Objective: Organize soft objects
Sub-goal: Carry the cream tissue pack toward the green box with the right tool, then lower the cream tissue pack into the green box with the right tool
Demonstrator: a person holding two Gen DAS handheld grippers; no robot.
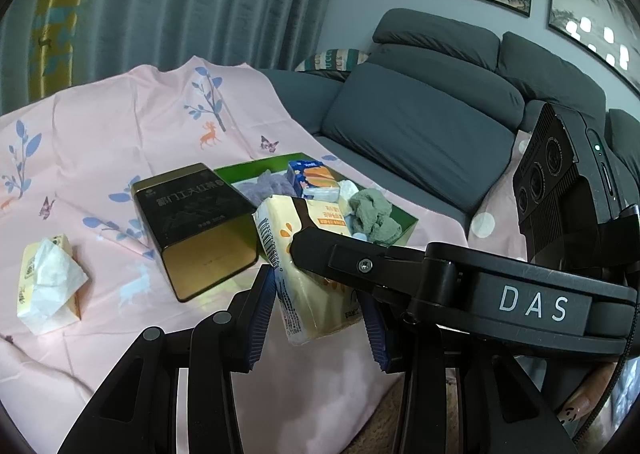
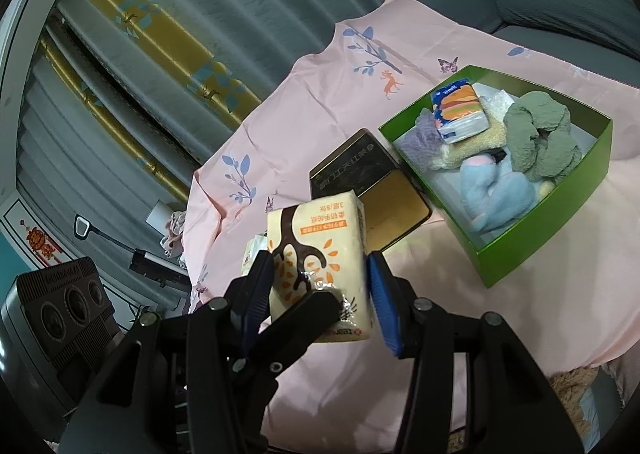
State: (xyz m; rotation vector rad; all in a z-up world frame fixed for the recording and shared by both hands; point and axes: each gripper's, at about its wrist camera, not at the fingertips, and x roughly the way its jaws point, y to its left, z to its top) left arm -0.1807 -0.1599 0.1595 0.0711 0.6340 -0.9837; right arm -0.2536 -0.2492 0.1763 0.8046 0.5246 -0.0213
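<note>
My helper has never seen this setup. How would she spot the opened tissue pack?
Start at the pink sheet covering the sofa. Left of the dark tin, lying alone, is the opened tissue pack. Unlike the sealed packs, white tissue spills from its top.

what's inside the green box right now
The green box holds a blue tissue pack, a green towel, a light blue plush, a cream fluffy item and something purple. Whatever lies beneath them is covered.
</note>
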